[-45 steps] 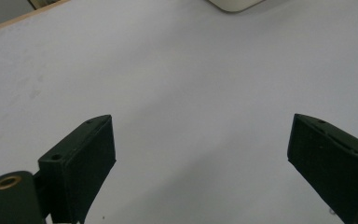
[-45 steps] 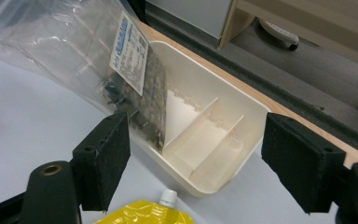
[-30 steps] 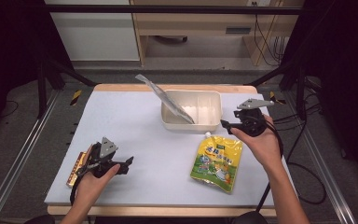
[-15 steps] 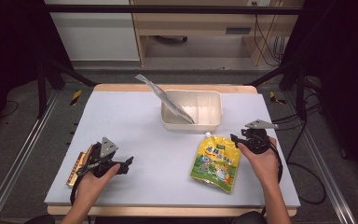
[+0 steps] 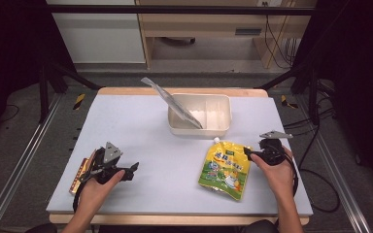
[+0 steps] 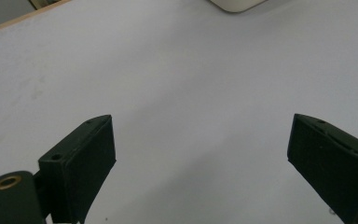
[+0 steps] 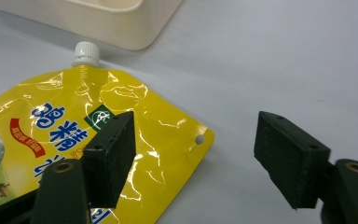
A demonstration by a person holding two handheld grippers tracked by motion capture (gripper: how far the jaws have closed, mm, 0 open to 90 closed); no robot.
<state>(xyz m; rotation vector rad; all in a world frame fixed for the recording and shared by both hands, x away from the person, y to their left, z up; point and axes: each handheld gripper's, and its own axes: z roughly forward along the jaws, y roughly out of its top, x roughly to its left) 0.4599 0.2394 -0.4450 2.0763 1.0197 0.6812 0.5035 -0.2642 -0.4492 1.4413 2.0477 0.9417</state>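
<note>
Item: glossy yellow spouted plastic pouch [image 7: 98, 140], flat on the table beneath and beside the right gripper [image 7: 196, 154], whose jaws had just been opening and straddled its upper corner unclenched; best lowered squarely over that edge before clamping.

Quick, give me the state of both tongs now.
Left tongs: open, holding nothing.
Right tongs: just opened wider, straddling the yellow pouch corner, not gripping.
</note>
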